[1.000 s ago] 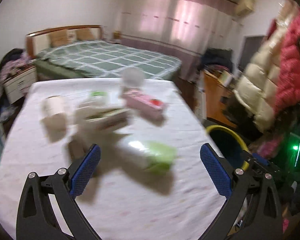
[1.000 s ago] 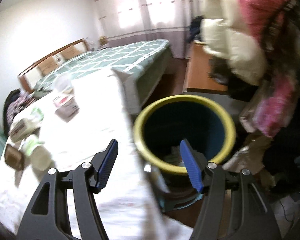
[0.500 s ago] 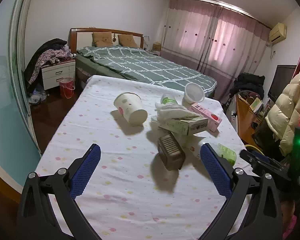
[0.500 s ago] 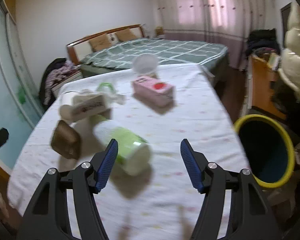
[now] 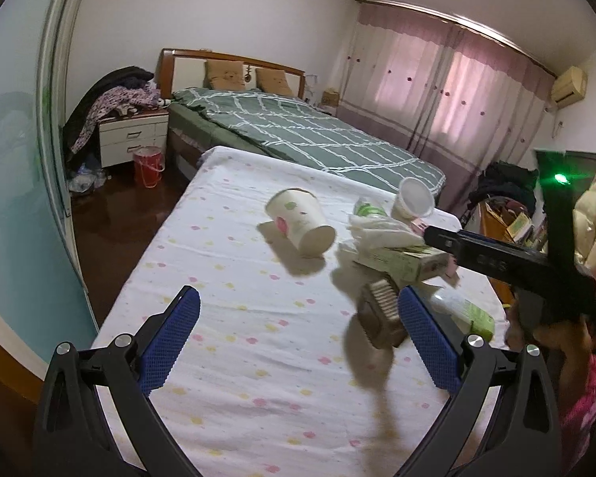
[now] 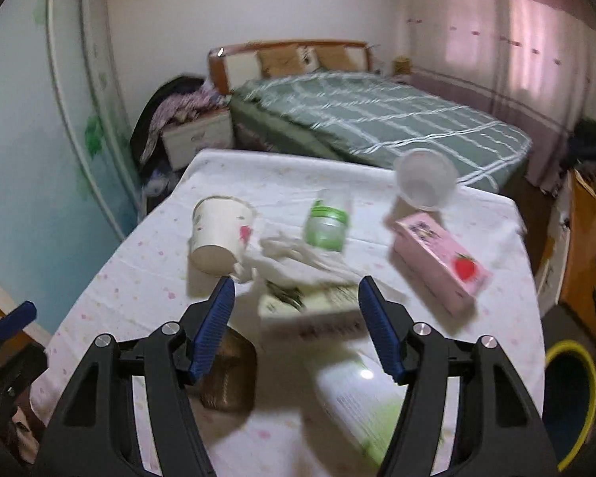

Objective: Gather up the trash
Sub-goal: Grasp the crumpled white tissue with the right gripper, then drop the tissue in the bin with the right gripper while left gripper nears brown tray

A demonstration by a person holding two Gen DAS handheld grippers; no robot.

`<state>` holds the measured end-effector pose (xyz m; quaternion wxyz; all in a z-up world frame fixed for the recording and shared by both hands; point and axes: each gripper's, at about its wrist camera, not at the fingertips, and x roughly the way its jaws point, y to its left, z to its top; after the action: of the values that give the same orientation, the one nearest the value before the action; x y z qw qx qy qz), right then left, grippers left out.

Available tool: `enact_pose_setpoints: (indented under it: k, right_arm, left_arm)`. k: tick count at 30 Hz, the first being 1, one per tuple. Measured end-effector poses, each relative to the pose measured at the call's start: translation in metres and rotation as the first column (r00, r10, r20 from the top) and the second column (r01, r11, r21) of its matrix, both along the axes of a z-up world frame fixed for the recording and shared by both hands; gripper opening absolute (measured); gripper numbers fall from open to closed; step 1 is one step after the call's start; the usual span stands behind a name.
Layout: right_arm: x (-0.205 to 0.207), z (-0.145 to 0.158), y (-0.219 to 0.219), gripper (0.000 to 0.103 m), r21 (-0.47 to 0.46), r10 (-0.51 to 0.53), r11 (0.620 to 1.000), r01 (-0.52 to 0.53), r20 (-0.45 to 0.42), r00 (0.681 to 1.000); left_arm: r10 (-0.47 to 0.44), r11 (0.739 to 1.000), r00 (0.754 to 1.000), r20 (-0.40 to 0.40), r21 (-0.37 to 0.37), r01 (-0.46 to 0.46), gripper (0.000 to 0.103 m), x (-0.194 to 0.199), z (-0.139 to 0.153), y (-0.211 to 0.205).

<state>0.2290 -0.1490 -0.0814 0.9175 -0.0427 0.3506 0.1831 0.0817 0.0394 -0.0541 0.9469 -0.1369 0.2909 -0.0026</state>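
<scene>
**Both claws spread wide over the littered table, much of the trash blurred or covered**

The left gripper hangs above the white table cloth with pastel dots, its blue-padded fingers far apart and nothing between them. The right gripper is likewise spread wide and empty, hovering over the cluster of trash.

The white paper cup with a pink and green print lies on its side at about 10 o'clock from the right claw, its mouth toward the camera. At 12 o'clock sits a green-capped clear plastic jar, smeared by motion. A crumpled white tissue spreads between cup and jar, and just below it a pale green and white flat carton is too blurred for its print to be read. The pink carton with a strawberry picture lies at 2 o'clock, with a clear plastic cup beyond it, tipped toward the lens.

A brown ribbed container is half hidden behind the right claw's left finger; in the left view it is partly covered by that gripper's right finger. A white and green bottle lies low at 6 o'clock, blurred and cut by the right finger.

The blue bin with a yellow rim stands on the floor at 4 o'clock, cropped by the lens edge
</scene>
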Motion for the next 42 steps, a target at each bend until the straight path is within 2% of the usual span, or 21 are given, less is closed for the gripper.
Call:
enact_pose_setpoints:
  k: [5, 9, 11, 13, 14, 16, 18, 33, 39, 42]
  right_arm:
    - [0.035, -0.016, 0.030, 0.061, -0.082, 0.019, 0.996, -0.026, -0.077, 0.997]
    - [0.051, -0.029, 0.033, 0.054, -0.096, 0.000, 0.995, -0.011, -0.110, 0.994]
    - [0.059, -0.033, 0.034, 0.048, -0.103, -0.010, 0.995, -0.003, -0.123, 0.992]
    - [0.063, -0.036, 0.033, 0.031, -0.102, -0.020, 0.995, 0.006, -0.133, 0.991]
    - [0.064, -0.036, 0.031, 0.028, -0.099, -0.022, 0.995, 0.009, -0.138, 0.990]
    - [0.066, -0.035, 0.030, 0.013, -0.090, -0.026, 0.996, 0.013, -0.141, 0.990]
    - [0.066, -0.033, 0.026, 0.010, -0.070, -0.027, 0.997, 0.017, -0.140, 0.990]
    - [0.019, 0.028, -0.022, 0.010, 0.099, -0.045, 0.994, 0.046, -0.016, 0.999]
    - [-0.008, 0.029, -0.065, 0.010, 0.146, -0.123, 0.982, 0.122, -0.004, 0.992]
    - [-0.022, 0.024, -0.096, 0.010, 0.169, -0.197, 0.966, 0.194, -0.003, 0.980]
  left_arm:
    - [0.005, 1.000, 1.000, -0.018, -0.021, -0.006, 0.098, 0.004, -0.008, 0.014]
    - [0.007, 0.999, 1.000, -0.030, -0.032, -0.008, 0.098, 0.008, -0.013, 0.021]
    - [0.011, 0.999, 0.999, -0.037, -0.038, -0.012, 0.098, 0.011, -0.016, 0.024]
    - [0.012, 0.999, 0.999, -0.046, -0.047, -0.014, 0.098, 0.013, -0.020, 0.026]
    - [0.012, 0.999, 0.999, -0.047, -0.049, -0.015, 0.098, 0.014, -0.021, 0.027]
    - [0.013, 0.999, 0.999, -0.051, -0.051, -0.015, 0.098, 0.015, -0.023, 0.028]
    - [0.009, 0.999, 0.998, -0.055, -0.052, -0.012, 0.098, 0.016, -0.024, 0.027]
    - [-0.045, 0.998, 0.997, -0.059, -0.034, 0.043, 0.098, 0.019, -0.023, 0.006]
    - [-0.090, 0.996, 0.994, -0.070, -0.023, 0.088, 0.098, 0.021, -0.024, -0.013]
    - [-0.128, 0.992, 0.988, -0.081, -0.011, 0.128, 0.098, 0.025, -0.025, -0.030]
